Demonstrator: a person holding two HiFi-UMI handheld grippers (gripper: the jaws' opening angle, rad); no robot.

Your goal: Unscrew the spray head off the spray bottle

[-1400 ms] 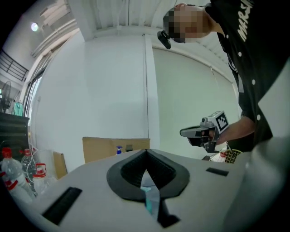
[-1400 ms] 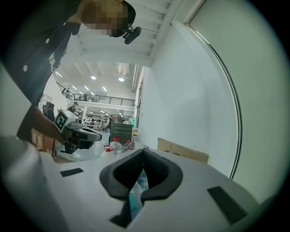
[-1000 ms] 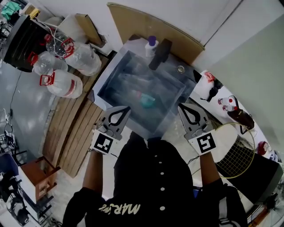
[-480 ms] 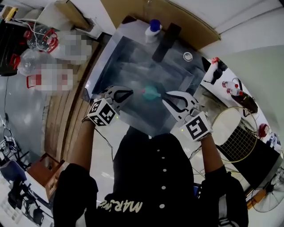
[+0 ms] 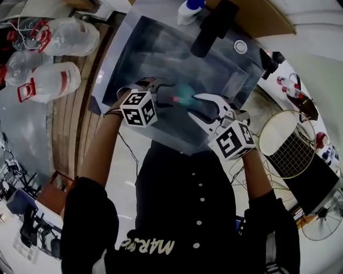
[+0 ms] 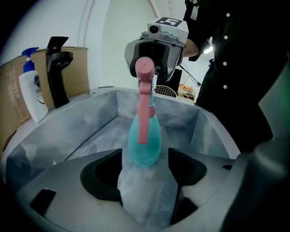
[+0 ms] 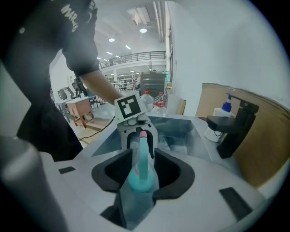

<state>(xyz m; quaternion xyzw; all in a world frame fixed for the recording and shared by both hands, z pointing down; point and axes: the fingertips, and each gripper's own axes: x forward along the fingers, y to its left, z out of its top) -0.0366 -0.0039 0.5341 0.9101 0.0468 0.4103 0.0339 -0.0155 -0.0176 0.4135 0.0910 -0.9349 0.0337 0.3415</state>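
A teal spray bottle with a pink spray head sits in a grey tub, between my two grippers. In the left gripper view its teal body lies in the gap of my left gripper, the pink head rising beyond; these jaws are opening and the pads stand clear of it. My right gripper faces it from the other side, jaws opening, with the bottle close between the pads. From above, the left gripper and right gripper flank it.
A white pump bottle with a blue top and a black stand sit on the tub's far rim, brown cardboard behind. Large water jugs lie on the floor at left. A racket lies at right.
Both grippers have moved forward over the tub's near edge and in on the bottle from either side. Their jaws, shut before, now stand apart.
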